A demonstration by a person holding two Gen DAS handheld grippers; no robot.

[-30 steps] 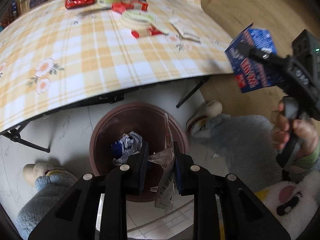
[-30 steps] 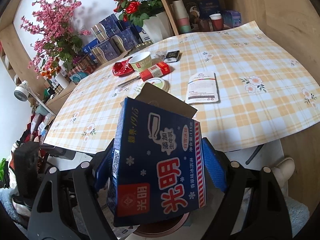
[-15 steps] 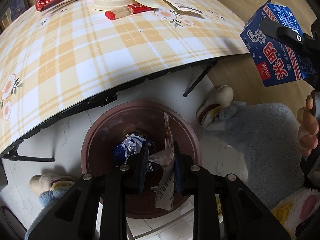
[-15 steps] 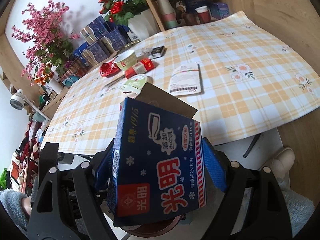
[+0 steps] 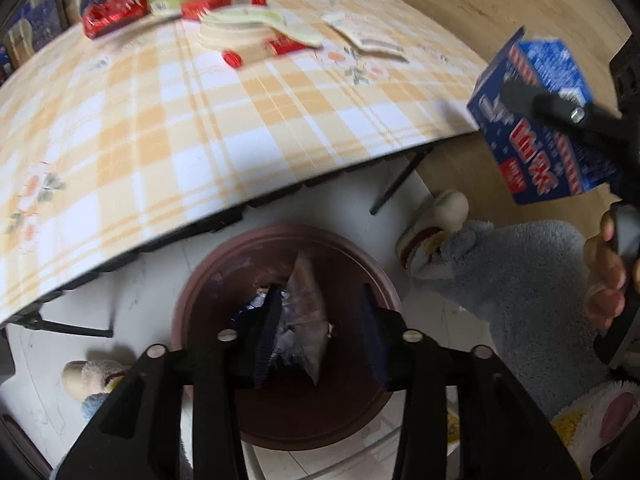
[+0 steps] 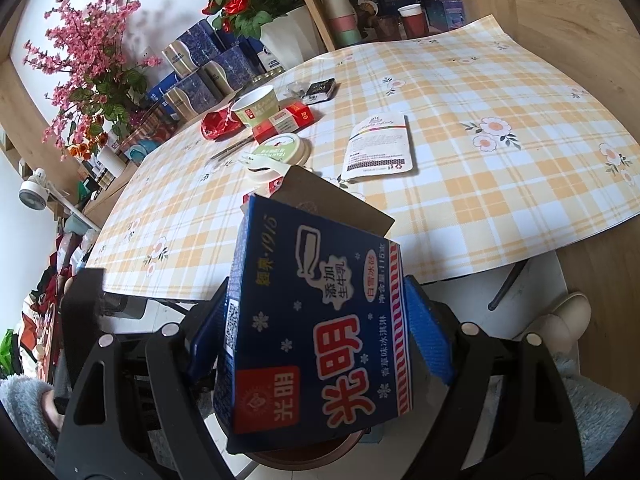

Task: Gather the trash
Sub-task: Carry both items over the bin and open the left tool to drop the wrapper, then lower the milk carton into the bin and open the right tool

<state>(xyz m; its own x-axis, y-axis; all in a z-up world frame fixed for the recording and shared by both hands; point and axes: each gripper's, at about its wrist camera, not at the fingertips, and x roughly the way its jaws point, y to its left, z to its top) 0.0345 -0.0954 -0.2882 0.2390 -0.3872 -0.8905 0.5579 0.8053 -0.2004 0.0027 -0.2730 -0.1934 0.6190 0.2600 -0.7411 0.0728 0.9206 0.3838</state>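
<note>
Brown round plastic bin (image 5: pixel 208 304) on the pale floor below the yellow-checked worktop (image 5: pixel 168 128), left gripper (image 5: pixel 320 332) above it, fingers opening, crumpled silvery wrapper (image 5: pixel 306 320) loose between them, right gripper (image 6: pixel 320 344) fingers clamped on a blue cardboard ice-cream box (image 6: pixel 316 328).

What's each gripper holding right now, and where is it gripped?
Right gripper clamps the blue carton by its sides. Left gripper is opening, wrapper loose between its jaws.
</note>
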